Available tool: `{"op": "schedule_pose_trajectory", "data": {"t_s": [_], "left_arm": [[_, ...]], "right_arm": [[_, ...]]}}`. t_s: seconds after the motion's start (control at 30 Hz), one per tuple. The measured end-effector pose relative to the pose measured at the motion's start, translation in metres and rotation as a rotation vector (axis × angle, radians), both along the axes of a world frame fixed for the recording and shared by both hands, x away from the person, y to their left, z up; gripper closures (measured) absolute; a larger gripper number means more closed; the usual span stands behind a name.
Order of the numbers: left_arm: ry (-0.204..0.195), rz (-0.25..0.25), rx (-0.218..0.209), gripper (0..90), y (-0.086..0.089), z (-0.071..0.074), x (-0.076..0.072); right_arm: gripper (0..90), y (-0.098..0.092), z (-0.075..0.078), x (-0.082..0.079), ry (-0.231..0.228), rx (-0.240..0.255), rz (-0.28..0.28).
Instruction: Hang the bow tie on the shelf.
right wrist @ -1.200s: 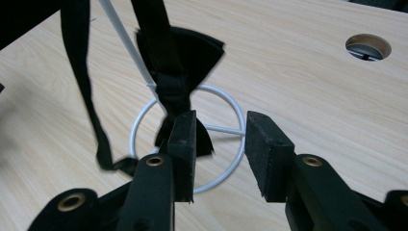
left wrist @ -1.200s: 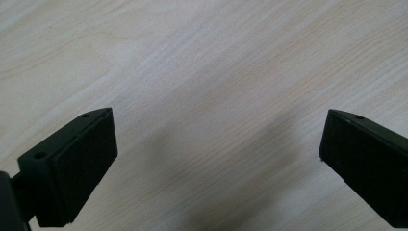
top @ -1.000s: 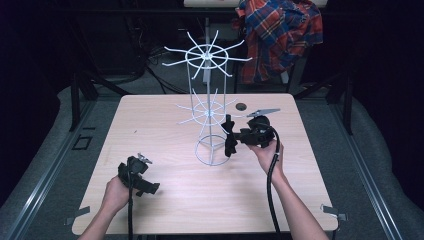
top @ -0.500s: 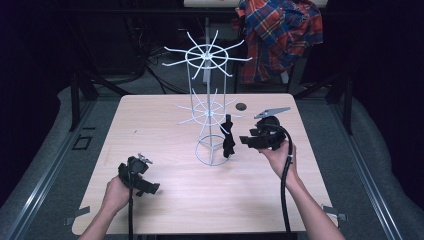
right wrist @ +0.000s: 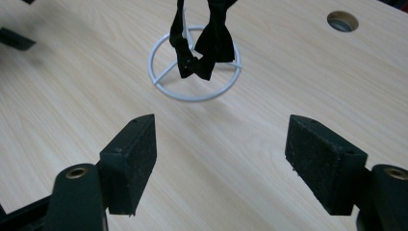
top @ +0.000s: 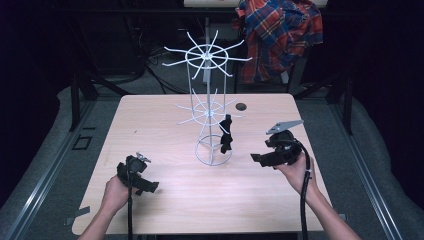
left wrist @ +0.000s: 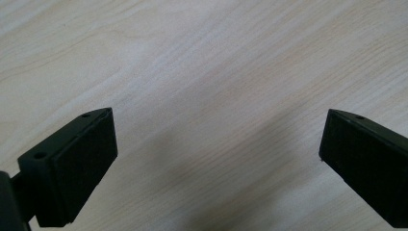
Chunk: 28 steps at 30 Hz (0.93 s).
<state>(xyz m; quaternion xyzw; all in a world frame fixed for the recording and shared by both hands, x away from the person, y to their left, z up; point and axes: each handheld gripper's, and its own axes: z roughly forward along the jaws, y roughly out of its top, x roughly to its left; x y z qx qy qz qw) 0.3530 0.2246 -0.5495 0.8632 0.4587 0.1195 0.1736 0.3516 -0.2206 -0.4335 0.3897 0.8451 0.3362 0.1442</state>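
Black bow tie hangs on the wire rack, both grippers empty

Bow tie (top: 225, 134) of black cloth hangs from a lower arm of the white wire rack (top: 207, 95), dangling just above the rack's round base ring on its right side. In the right gripper view the same bow tie (right wrist: 204, 41) drapes down in front of the ring, its lower end over the ring's inside.

The right gripper (top: 260, 159) is held to the right of the rack, apart from the cloth, its tips turned toward the ring. Its jaws have just been opening and stand fairly wide, with bare table between them. Open wood lies between this gripper and the ring; the ring's near rim and the rack's thin upright wires stand close around the cloth.

The left gripper (top: 150, 187) rests low at the front left of the table (top: 150, 125), well apart from the rack. Its jaws are spread wide over plain wood, as the left gripper view shows, with nothing between them.

A small round hole (top: 241, 106) in the tabletop sits behind the rack, toward the far edge. Beyond the table, a red and blue plaid shirt (top: 280, 35) hangs in the dark background. A black cable (top: 303, 200) trails from the right gripper along the person's forearm.
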Motion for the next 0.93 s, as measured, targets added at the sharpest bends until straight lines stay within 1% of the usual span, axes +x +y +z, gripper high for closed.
{"op": "schedule_pose_trajectory", "data": {"t_s": [0.03, 0.07, 0.17, 0.23, 0.27, 0.3, 0.33, 0.37, 0.4, 0.47, 0.53, 0.57, 0.6, 0.67, 0.7, 0.73, 0.8, 0.83, 0.87, 0.9, 0.93], "left_arm": [[-0.003, 0.002, -0.003, 0.0, 0.000, 0.000, 0.000], [-0.005, 0.005, -0.003, 0.0, 0.000, 0.000, 0.000], [-0.003, 0.006, -0.002, 0.0, 0.001, 0.000, 0.000], [-0.001, 0.001, 0.001, 0.0, 0.001, 0.001, -0.001], [-0.001, -0.001, 0.002, 0.0, 0.000, 0.001, -0.001], [-0.001, -0.005, 0.006, 0.0, 0.000, 0.001, -0.001], [-0.004, -0.007, 0.007, 0.0, -0.001, 0.001, -0.001], [-0.001, -0.011, 0.008, 0.0, -0.002, 0.002, -0.001], [-0.003, -0.016, 0.009, 0.0, -0.002, 0.002, -0.002], [-0.005, -0.022, 0.006, 0.0, -0.003, 0.002, -0.002], [-0.004, -0.026, 0.006, 0.0, -0.004, 0.002, -0.003], [-0.002, -0.027, 0.007, 0.0, -0.004, 0.002, -0.003], [0.001, -0.027, 0.008, 0.0, -0.004, 0.001, -0.003], [0.004, -0.032, 0.006, 0.0, -0.004, 0.001, -0.003], [0.003, -0.036, 0.004, 0.0, -0.004, 0.002, -0.003], [0.001, -0.037, 0.003, 0.1, -0.004, 0.002, -0.003], [0.001, -0.037, 0.003, 0.1, -0.004, 0.002, -0.003], [0.004, -0.036, 0.004, 0.1, -0.004, 0.002, -0.003], [0.005, -0.035, 0.005, 0.1, -0.005, 0.002, -0.003], [0.006, -0.034, 0.005, 0.1, -0.005, 0.002, -0.002], [0.005, -0.031, 0.005, 0.1, -0.005, 0.001, -0.002]], "right_arm": [[24.0, -0.005, -0.003, -0.006, 0.011, -0.019, 0.004], [24.0, -0.005, -0.003, -0.006, 0.011, -0.019, 0.004], [21.9, -0.013, -0.008, -0.014, 0.026, -0.039, 0.006], [20.1, -0.019, -0.012, -0.019, 0.040, -0.033, -0.001], [19.3, -0.025, -0.017, -0.026, 0.057, -0.030, -0.008], [18.9, -0.028, -0.019, -0.029, 0.062, -0.030, -0.011], [17.9, -0.031, -0.021, -0.032, 0.072, -0.030, -0.018], [17.9, -0.031, -0.021, -0.032, 0.072, -0.030, -0.018], [16.8, -0.036, -0.025, -0.037, 0.093, -0.037, -0.025], [16.5, -0.039, -0.028, -0.040, 0.102, -0.043, -0.030], [15.2, -0.044, -0.035, -0.046, 0.126, -0.034, -0.048], [15.2, -0.046, -0.037, -0.047, 0.131, -0.038, -0.047], [14.9, -0.050, -0.042, -0.052, 0.147, -0.037, -0.055], [15.0, -0.051, -0.045, -0.054, 0.152, -0.032, -0.050], [15.1, -0.052, -0.048, -0.056, 0.164, -0.037, -0.047], [15.1, -0.053, -0.051, -0.058, 0.170, -0.055, -0.040], [14.6, -0.053, -0.059, -0.061, 0.192, -0.072, -0.038], [14.4, -0.054, -0.063, -0.061, 0.212, -0.081, -0.030], [14.3, -0.054, -0.067, -0.062, 0.215, -0.084, -0.033], [14.1, -0.054, -0.069, -0.062, 0.225, -0.100, -0.030], [13.8, -0.054, -0.071, -0.061, 0.222, -0.099, -0.029]]}}
